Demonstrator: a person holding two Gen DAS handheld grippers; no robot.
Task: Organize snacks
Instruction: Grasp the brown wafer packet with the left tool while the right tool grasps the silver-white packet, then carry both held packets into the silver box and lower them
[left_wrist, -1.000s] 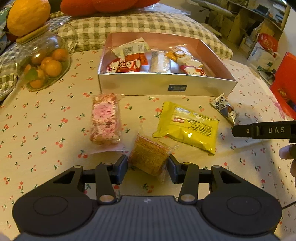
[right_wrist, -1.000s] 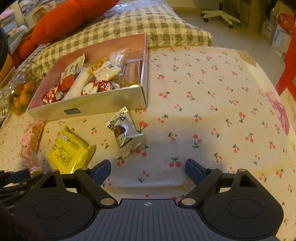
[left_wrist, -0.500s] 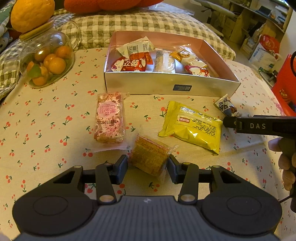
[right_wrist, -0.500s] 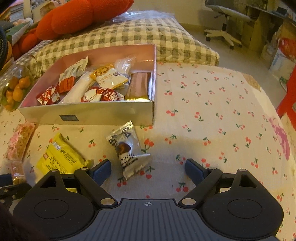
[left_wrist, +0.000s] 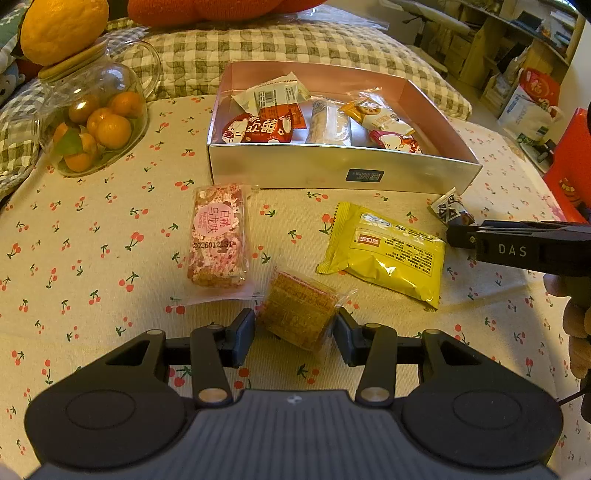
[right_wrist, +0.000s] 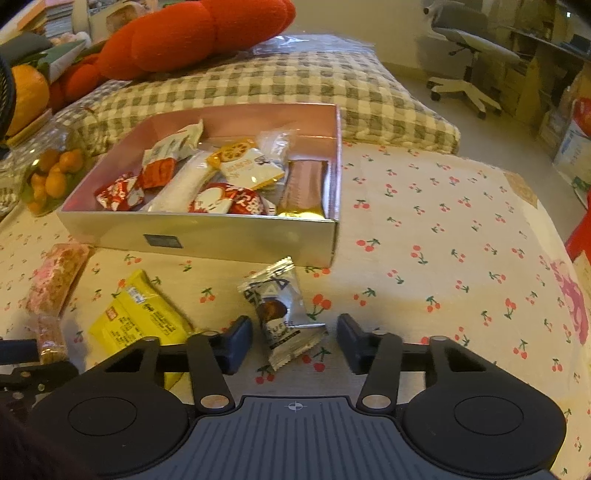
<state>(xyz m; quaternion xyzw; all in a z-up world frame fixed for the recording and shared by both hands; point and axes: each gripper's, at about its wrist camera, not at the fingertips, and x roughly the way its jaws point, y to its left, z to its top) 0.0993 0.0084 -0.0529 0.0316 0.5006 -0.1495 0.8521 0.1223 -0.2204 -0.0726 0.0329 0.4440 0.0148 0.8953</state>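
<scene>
My left gripper (left_wrist: 295, 334) is shut on a golden-brown wrapped cracker (left_wrist: 298, 314) and holds it just above the cherry-print cloth. A pink nougat bar (left_wrist: 218, 236) and a yellow packet (left_wrist: 384, 251) lie in front of it. The silver box (left_wrist: 343, 171) behind them holds several wrapped snacks. My right gripper (right_wrist: 294, 341) is open, its fingers on either side of a silver truffle packet (right_wrist: 282, 314) that lies on the cloth. The right gripper also shows in the left wrist view (left_wrist: 517, 247) at the right edge.
A glass jar of small oranges (left_wrist: 92, 118) stands at the back left. A checked cushion (right_wrist: 280, 85) and a red plush toy (right_wrist: 192, 33) lie behind the box. An office chair (right_wrist: 469, 48) and shelves stand beyond the table.
My right gripper moved forward and narrowed around the silver truffle packet, which now lies between its fingers. The left gripper kept hold of the cracker and rose slightly.
</scene>
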